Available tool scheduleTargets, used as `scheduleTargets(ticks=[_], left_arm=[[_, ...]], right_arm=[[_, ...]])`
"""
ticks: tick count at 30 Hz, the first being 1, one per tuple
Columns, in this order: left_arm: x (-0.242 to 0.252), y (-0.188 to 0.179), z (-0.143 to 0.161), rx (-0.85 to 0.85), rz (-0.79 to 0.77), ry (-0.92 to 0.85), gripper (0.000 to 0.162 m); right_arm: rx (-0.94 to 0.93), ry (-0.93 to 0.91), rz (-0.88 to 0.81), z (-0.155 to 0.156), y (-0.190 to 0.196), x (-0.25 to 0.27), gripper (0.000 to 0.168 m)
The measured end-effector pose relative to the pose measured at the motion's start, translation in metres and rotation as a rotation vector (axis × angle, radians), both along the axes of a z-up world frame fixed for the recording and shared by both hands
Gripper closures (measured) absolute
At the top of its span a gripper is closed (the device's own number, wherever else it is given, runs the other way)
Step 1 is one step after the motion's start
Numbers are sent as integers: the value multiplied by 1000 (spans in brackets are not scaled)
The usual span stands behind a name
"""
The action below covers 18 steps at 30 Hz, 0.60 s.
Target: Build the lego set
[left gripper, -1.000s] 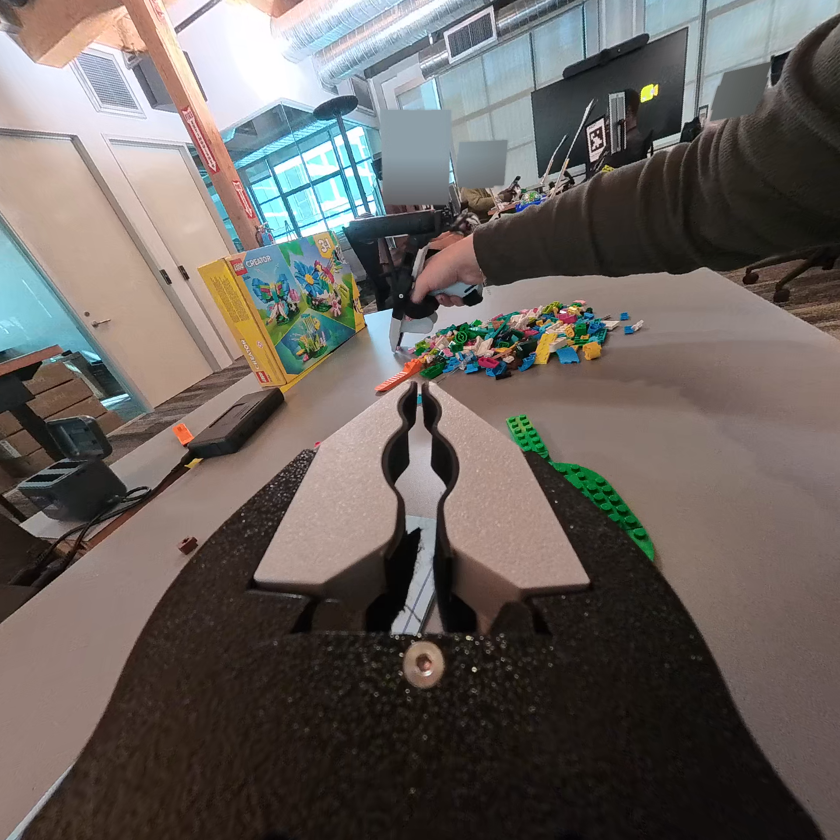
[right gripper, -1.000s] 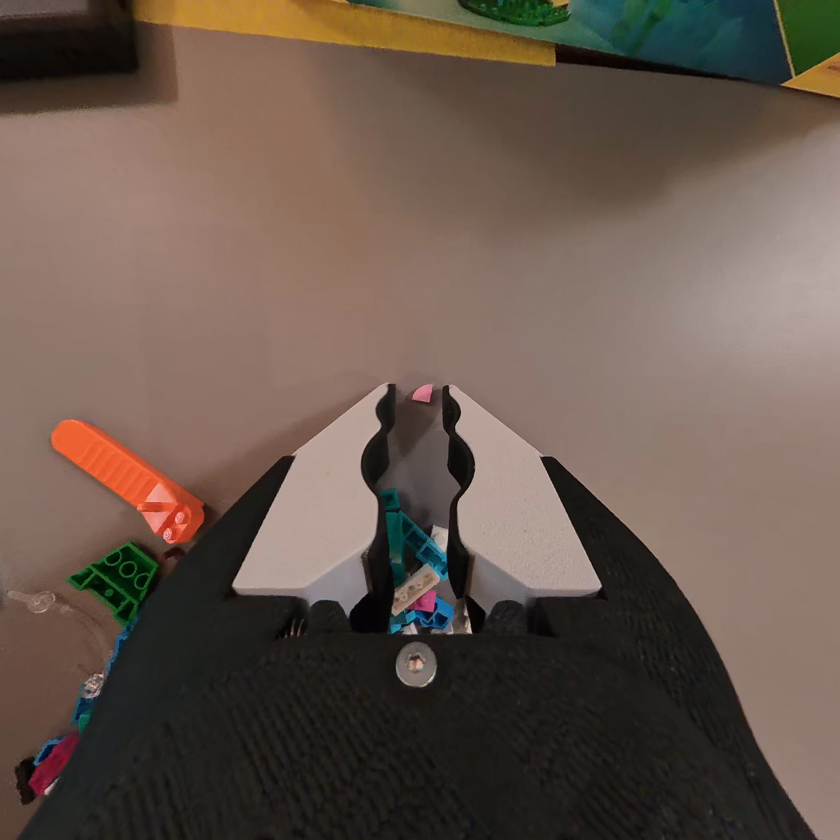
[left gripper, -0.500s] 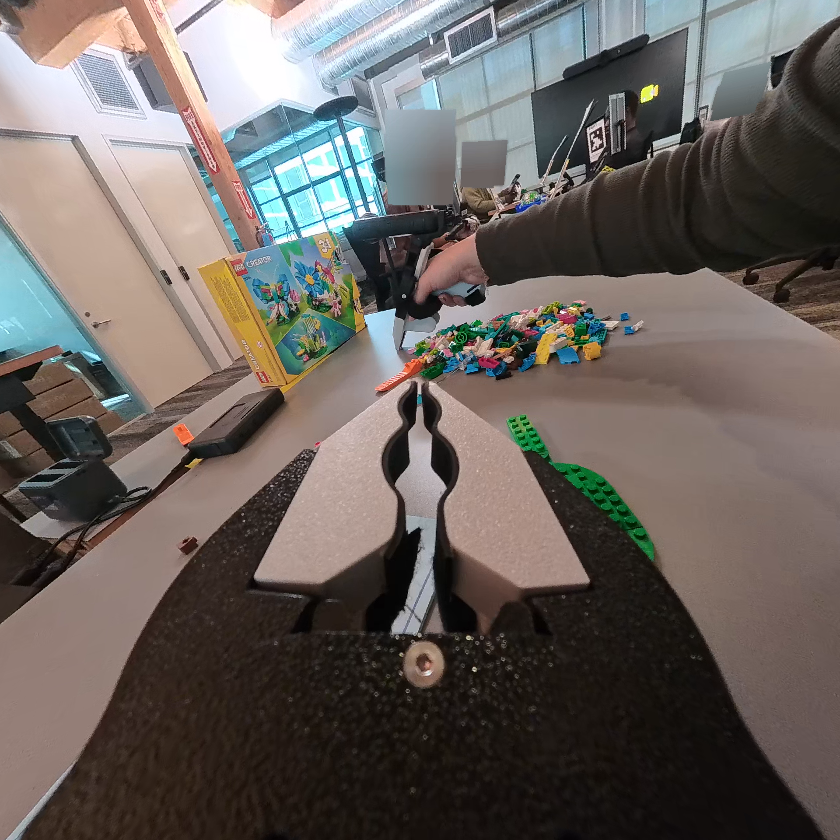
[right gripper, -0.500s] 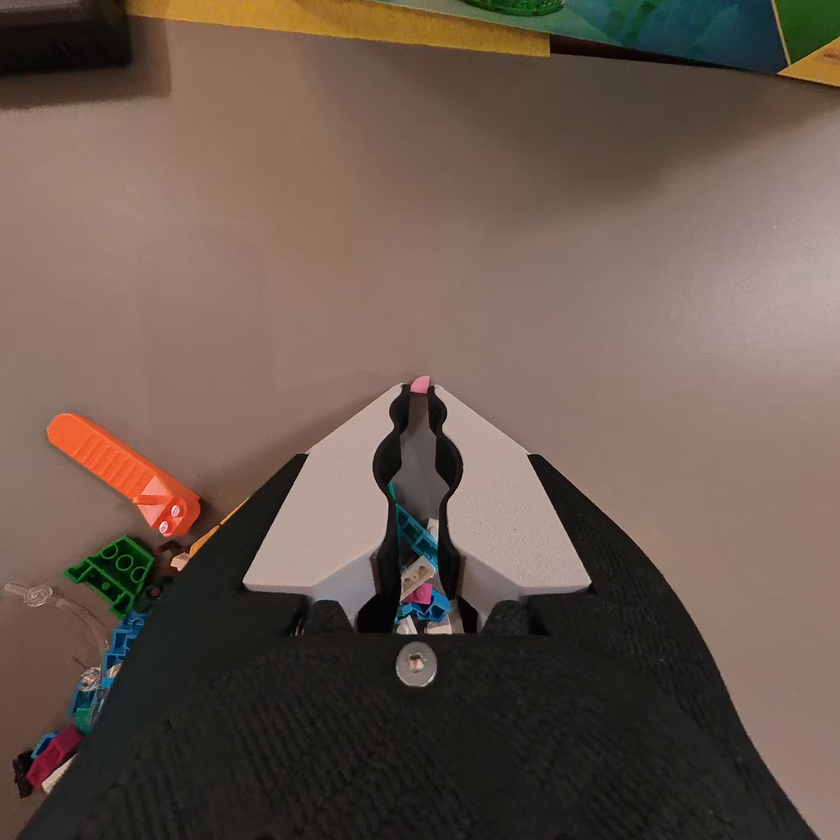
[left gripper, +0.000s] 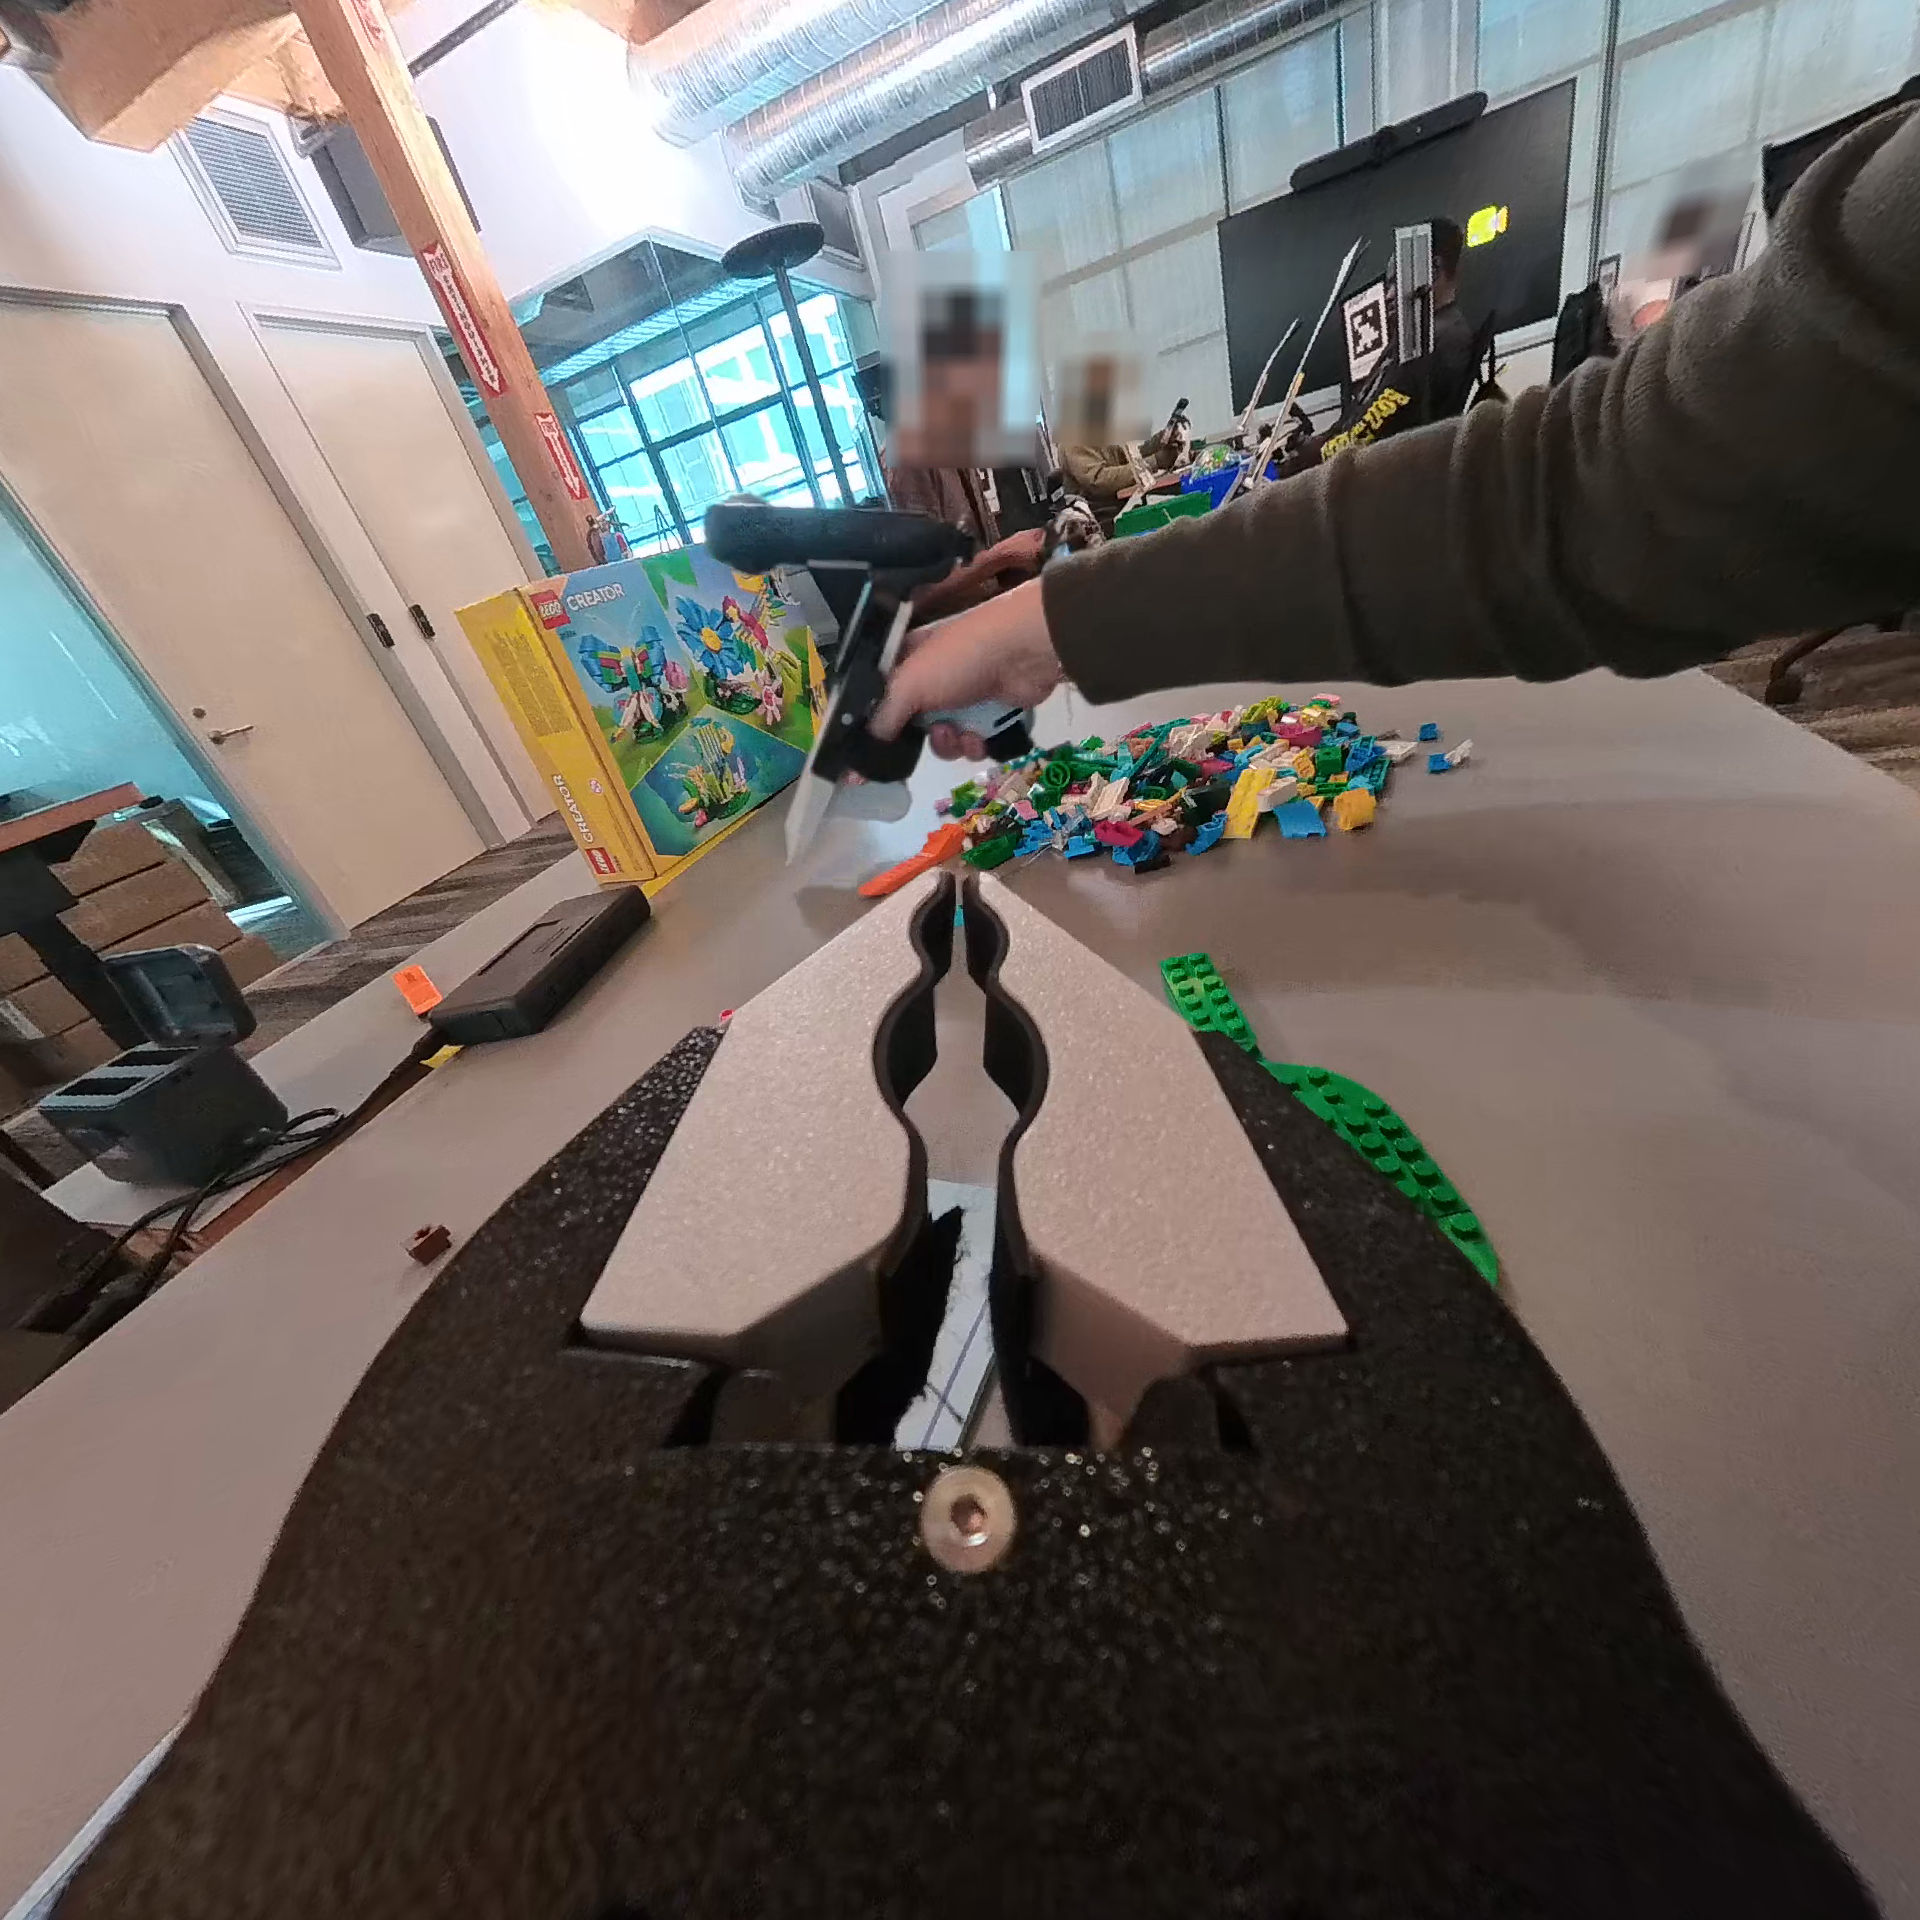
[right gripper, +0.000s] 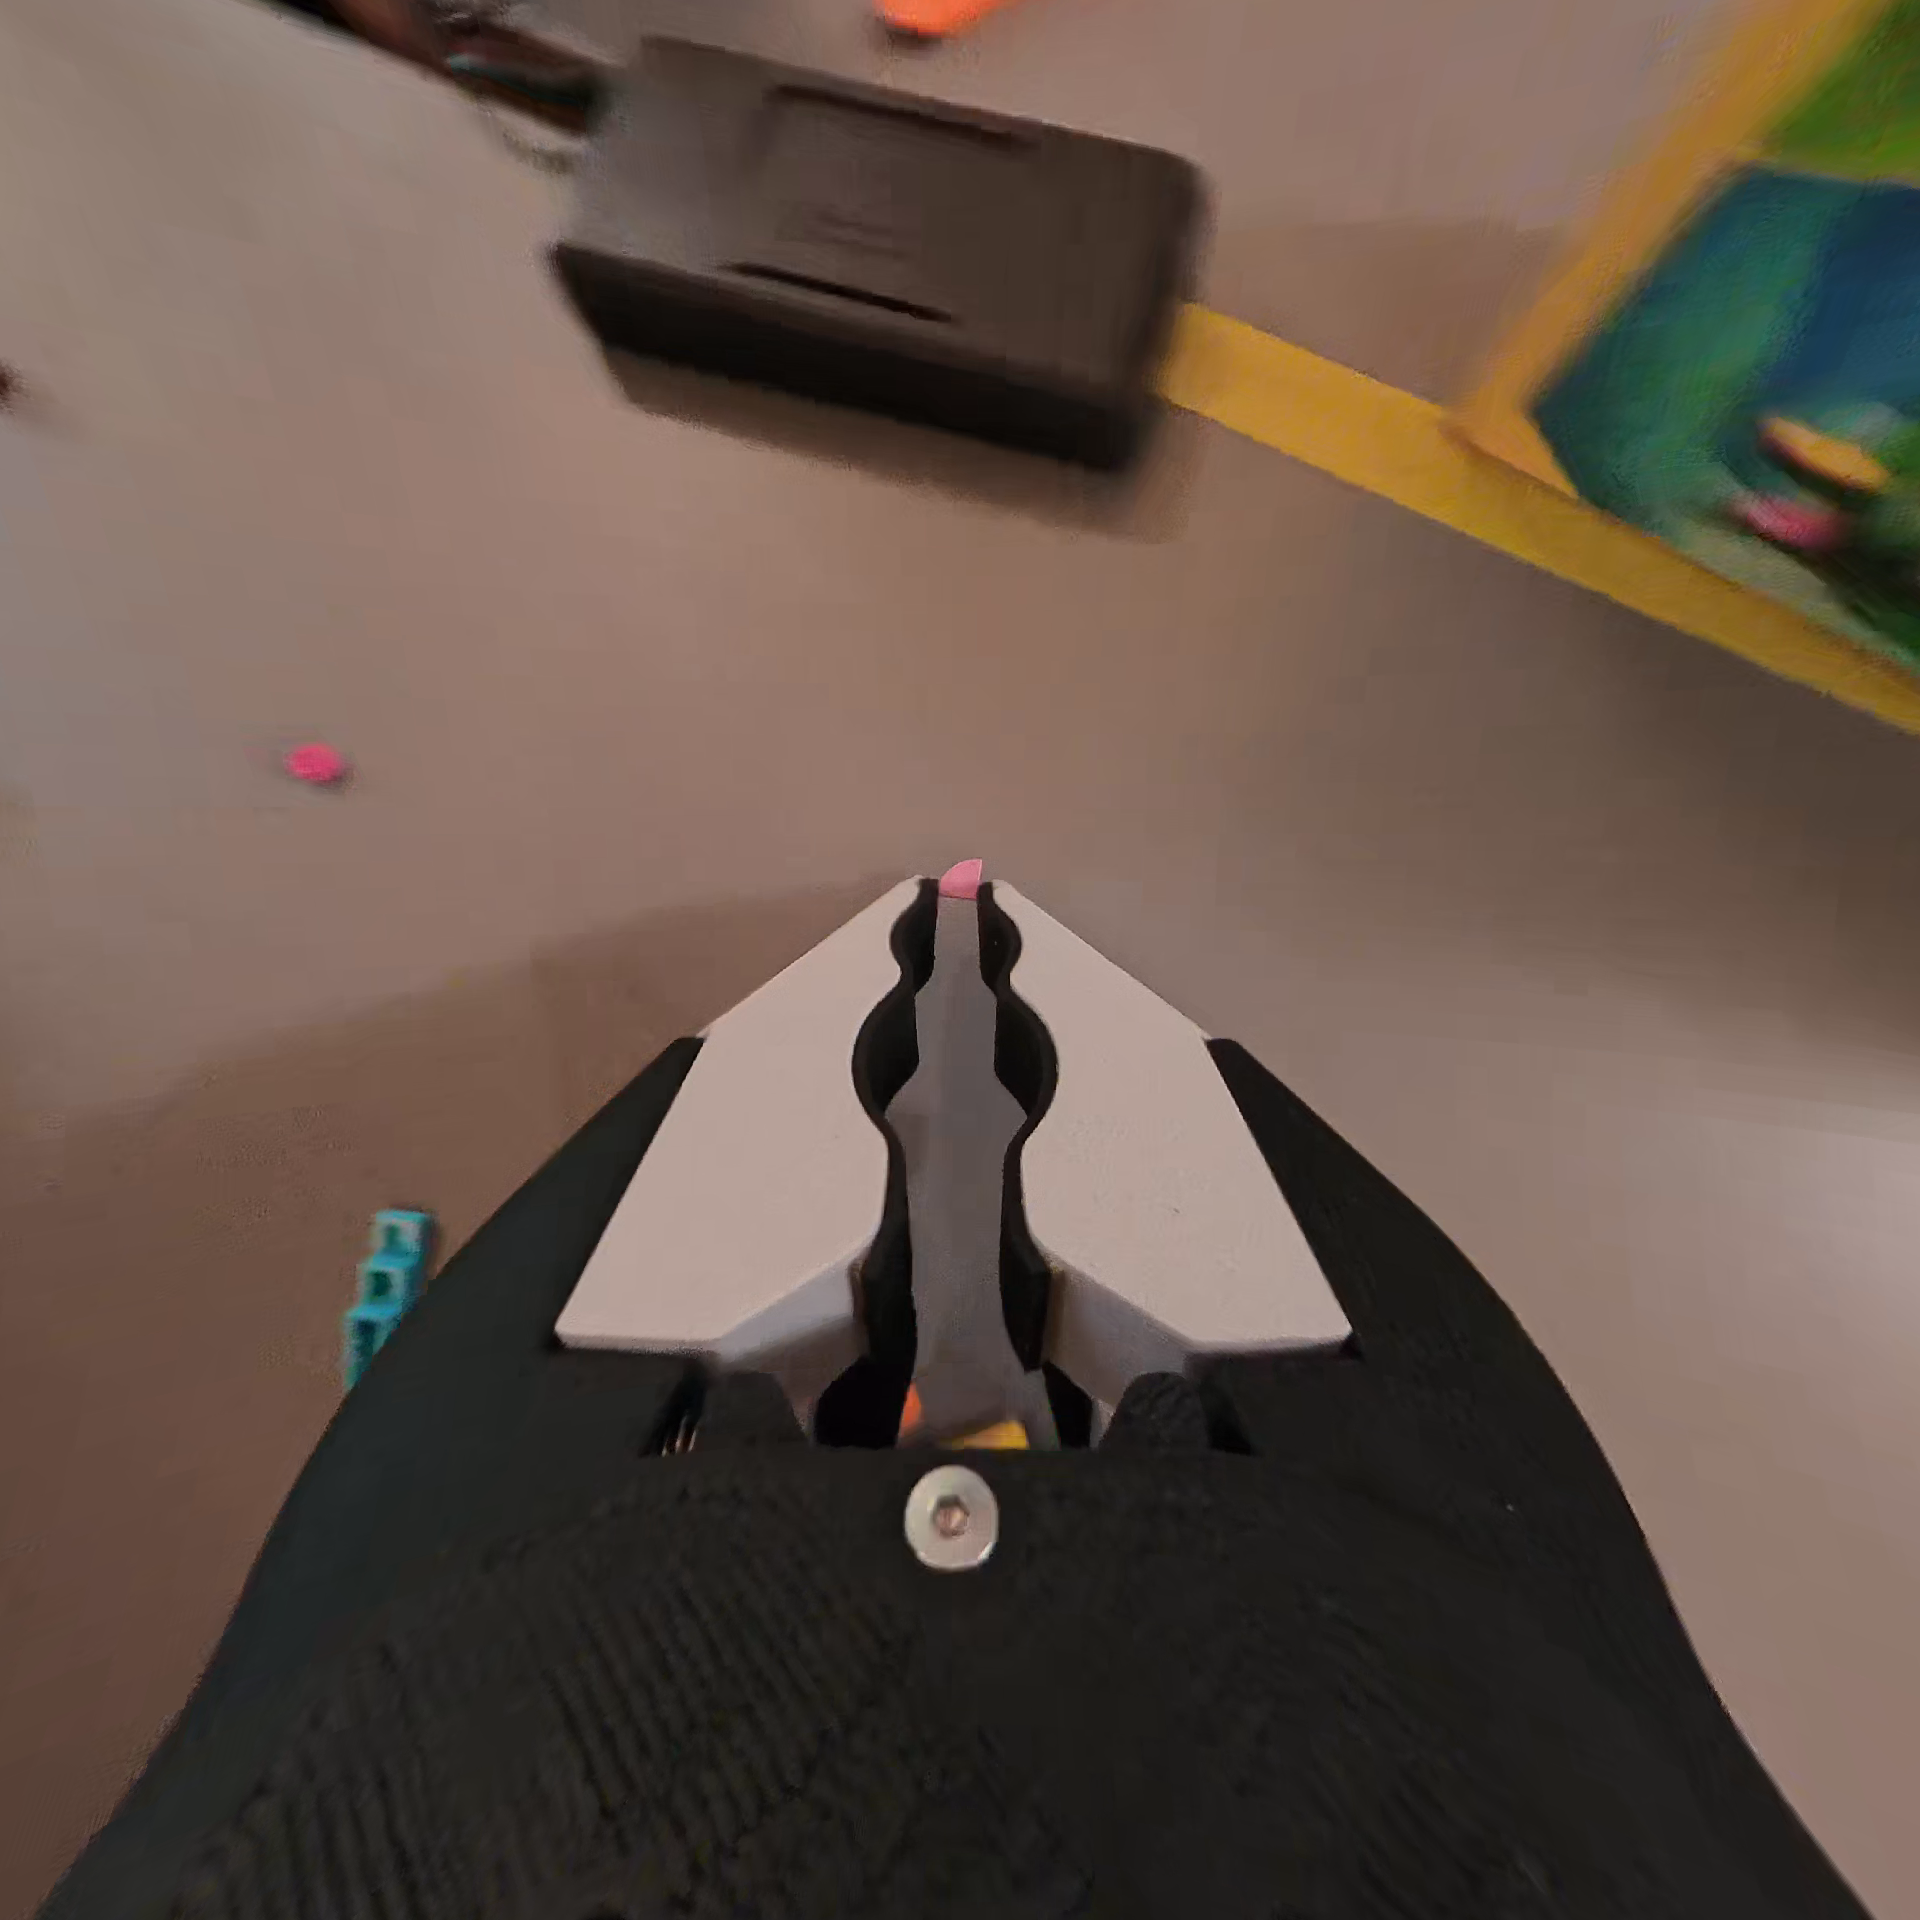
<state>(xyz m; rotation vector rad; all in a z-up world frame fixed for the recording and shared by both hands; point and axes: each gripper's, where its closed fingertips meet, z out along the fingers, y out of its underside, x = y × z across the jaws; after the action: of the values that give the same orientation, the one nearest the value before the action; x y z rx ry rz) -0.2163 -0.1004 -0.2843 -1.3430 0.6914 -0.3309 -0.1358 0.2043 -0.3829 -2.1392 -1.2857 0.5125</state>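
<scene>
My right gripper is shut on a small pink piece that pokes out between its tips, held above the grey table. In the left wrist view it shows far off in a person's hand, lifted beside the pile of loose coloured bricks. My left gripper is shut and empty, low over the table. A green studded plate lies just right of its fingers.
The yellow set box stands at the far left of the table, with a black case near the left edge. An orange brick separator, a teal brick, a loose pink stud and a small brown piece lie apart. There is about 35 cm between the tips of the two grippers. The teal brick is about 12 cm from my right fingertips.
My right gripper closed on the pink piece, then lifted and swung left toward the black case, away from the brick pile. My left gripper has not moved.
</scene>
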Motion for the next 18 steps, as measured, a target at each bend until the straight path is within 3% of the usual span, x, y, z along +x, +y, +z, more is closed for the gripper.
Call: scheduleTargets(ticks=[1, 4, 7, 9, 12, 16, 18], left_arm=[[0, 0, 0, 0, 0, -1, 162], [0, 0, 0, 0, -1, -2, 162], [0, 0, 0, 1, 0, -2, 162], [0, 0, 0, 2, 0, -4, 162], [0, 0, 1, 2, 0, -4, 162], [0, 0, 0, 1, 0, -2, 162], [0, 0, 0, 0, 0, -2, 162]], right_arm=[[12, -15, 72, -1, -10, -14, 162], [70, -99, 213, -9, -29, -38, 162], [77, -105, 240, -9, -32, -49, 160], [50, -94, 229, -9, -32, -50, 151], [71, -72, 214, 3, -31, -39, 136], [66, -9, 233, 28, -40, -9, 137], [72, -92, 285, 25, -46, 19, 140]])
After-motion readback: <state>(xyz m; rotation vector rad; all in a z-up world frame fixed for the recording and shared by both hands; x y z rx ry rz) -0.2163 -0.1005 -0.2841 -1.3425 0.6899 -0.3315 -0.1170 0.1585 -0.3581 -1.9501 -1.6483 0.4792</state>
